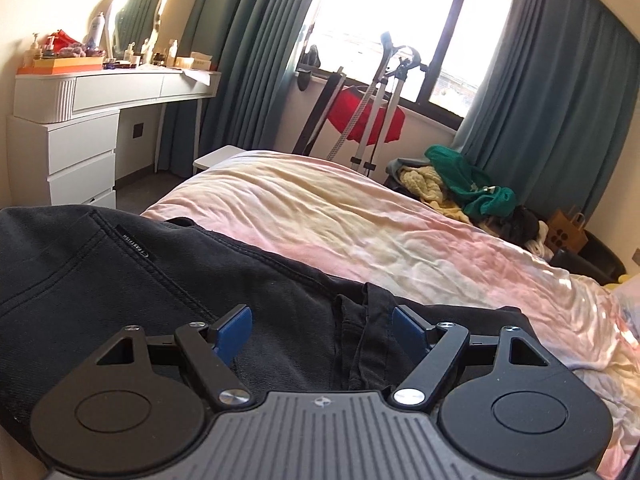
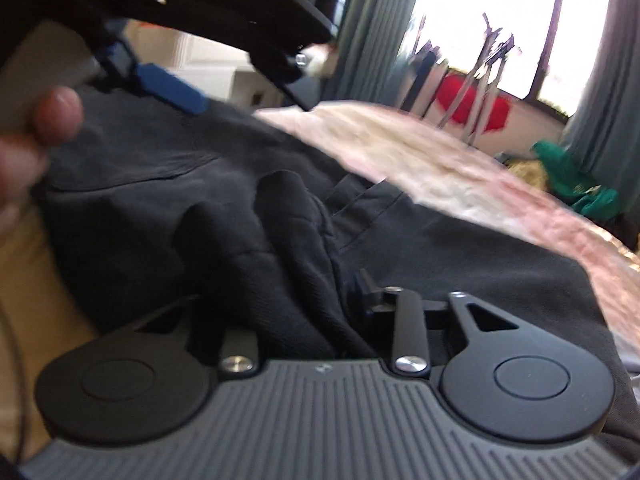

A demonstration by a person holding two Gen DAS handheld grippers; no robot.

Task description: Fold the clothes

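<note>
My left gripper (image 1: 322, 330) is spread wide over the black garment (image 1: 120, 280), blue pads (image 1: 236, 330) clear of the cloth, nothing gripped. My right gripper (image 2: 298, 292) has a bunched fold of the same garment between its jaws; its pads are buried in fabric, so I can't tell if it's gripping. The garment lies on the pink bedspread (image 1: 320, 216) at the near edge.

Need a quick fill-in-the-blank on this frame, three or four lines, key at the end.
1. The dark garment lies on a bed with a ____ and cream cover.
2. The left claw is ____, its blue pads apart.
3. The curtains are ____.
4. Beside the clothes pile lies a ____ garment.

Missing: pink; open; teal; green
</note>
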